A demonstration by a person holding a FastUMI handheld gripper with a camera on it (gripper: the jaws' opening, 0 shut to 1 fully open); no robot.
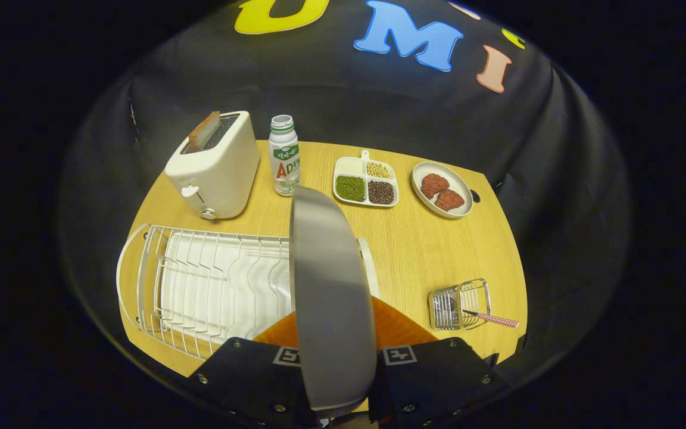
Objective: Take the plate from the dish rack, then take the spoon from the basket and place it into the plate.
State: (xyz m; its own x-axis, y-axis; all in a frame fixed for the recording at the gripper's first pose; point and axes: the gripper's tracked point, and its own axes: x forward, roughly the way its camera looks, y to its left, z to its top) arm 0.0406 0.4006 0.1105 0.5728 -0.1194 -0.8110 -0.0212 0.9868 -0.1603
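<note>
Fingers (248, 375) of the gripper (334, 381) clamp a grey round plate (331, 286) edge-on; white wire dish rack (200, 286) lies at nine o'clock of it. Small wire basket (459, 307) with a checked-handled spoon (495, 320) sits at three o'clock.

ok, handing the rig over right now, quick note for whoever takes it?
Gripper: shut on the plate, held on edge between the fingers, above the table.
Dish rack: beside the plate, nothing in it.
Spoon: in the basket, handle poking out.
Done: plate out of the rack.
Left: set the plate down, take the spoon, place it in the plate.
</note>
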